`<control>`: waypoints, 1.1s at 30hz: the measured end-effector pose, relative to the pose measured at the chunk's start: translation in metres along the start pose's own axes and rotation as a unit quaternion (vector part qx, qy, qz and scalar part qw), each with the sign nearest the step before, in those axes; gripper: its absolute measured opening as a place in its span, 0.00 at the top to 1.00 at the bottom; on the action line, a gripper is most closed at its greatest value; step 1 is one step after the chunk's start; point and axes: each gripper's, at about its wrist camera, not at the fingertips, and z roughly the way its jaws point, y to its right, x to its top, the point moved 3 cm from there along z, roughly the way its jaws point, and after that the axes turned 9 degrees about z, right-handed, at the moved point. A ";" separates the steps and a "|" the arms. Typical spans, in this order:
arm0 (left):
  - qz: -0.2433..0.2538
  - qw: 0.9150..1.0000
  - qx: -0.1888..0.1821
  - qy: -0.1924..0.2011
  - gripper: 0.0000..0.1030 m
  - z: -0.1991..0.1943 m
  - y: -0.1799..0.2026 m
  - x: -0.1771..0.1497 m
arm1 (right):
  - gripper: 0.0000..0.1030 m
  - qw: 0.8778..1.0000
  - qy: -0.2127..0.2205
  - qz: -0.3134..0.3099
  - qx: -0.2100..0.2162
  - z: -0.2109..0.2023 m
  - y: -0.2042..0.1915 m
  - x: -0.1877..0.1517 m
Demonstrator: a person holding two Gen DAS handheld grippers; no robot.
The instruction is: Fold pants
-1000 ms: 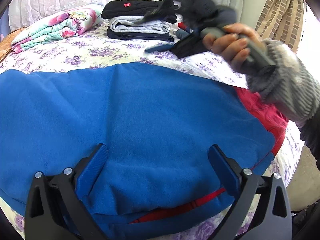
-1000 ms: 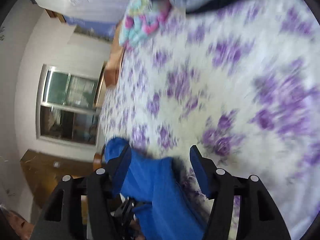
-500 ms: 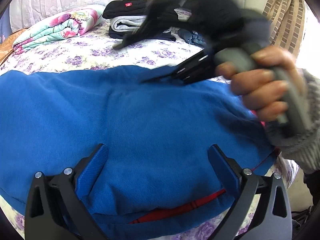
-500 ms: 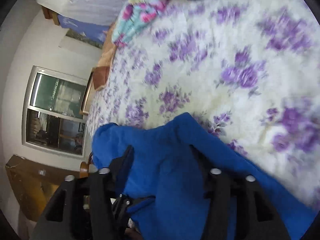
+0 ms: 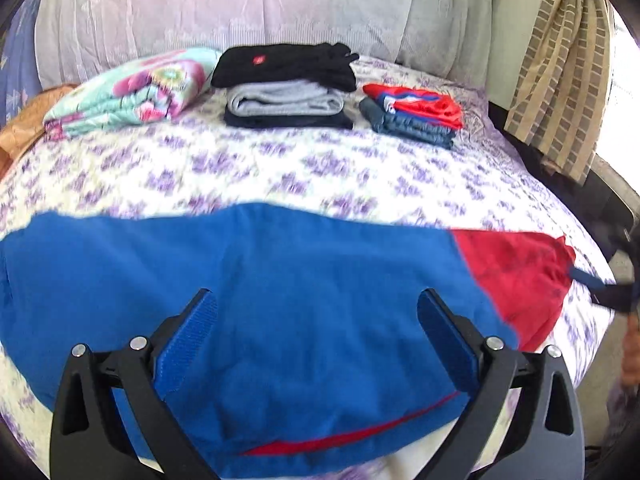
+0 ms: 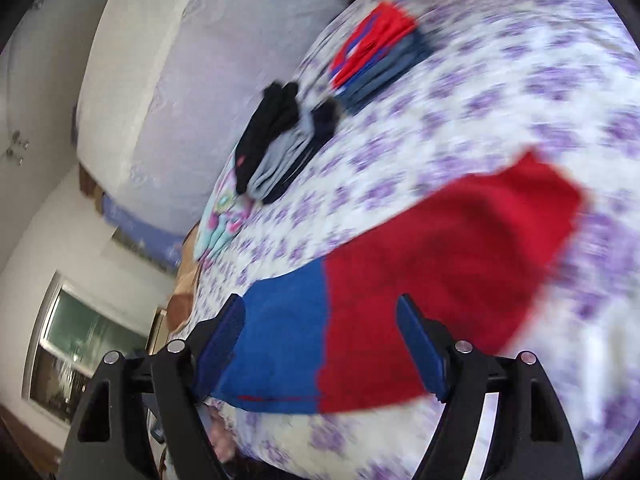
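Both our left gripper [image 5: 318, 334] and right gripper [image 6: 320, 344] hover spread wide, holding nothing, over the blue-red pants [image 5: 280, 300] lying along the bed's [image 5: 280, 168] near edge. Risk, we'd guess: pinching only the top layer drags the fold crooked.

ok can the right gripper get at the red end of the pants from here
Probably yes. The right gripper is open and hangs right over the red end of the pants, with nothing between them.

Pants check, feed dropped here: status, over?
Left tongs open, right tongs open. Blue-and-red pants flat on bed, unheld. Nothing in the way.
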 end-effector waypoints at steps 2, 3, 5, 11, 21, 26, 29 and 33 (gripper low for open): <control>-0.010 1.000 -0.009 -0.010 0.05 0.005 0.008 0.003 | 0.24 0.999 0.025 0.021 -0.010 -0.024 0.019 0.003; -0.015 1.000 -0.012 -0.019 0.05 0.009 0.011 0.002 | 0.24 0.999 0.033 0.029 -0.011 -0.032 0.028 0.004; -0.014 0.999 -0.003 -0.045 0.05 0.021 0.013 -0.004 | 0.24 0.997 0.050 0.052 -0.017 -0.038 0.043 0.005; -0.003 0.994 0.041 -0.099 0.04 0.049 0.009 -0.025 | 0.24 0.994 0.043 0.104 -0.014 -0.011 0.072 0.007; -0.016 0.996 0.032 -0.082 0.04 0.031 -0.002 -0.026 | 0.29 0.990 0.062 0.114 -0.047 0.025 0.080 0.022; 0.008 0.993 0.064 -0.100 0.04 0.043 -0.001 -0.034 | 0.67 0.987 0.084 0.129 -0.034 0.031 0.094 0.021; -0.001 0.994 0.055 -0.097 0.04 0.041 -0.005 -0.034 | 0.72 0.987 0.096 0.123 -0.024 0.028 0.090 0.019; -0.032 0.996 0.039 -0.068 0.04 0.019 -0.022 -0.029 | 0.75 0.988 0.132 0.060 -0.048 0.023 0.056 0.021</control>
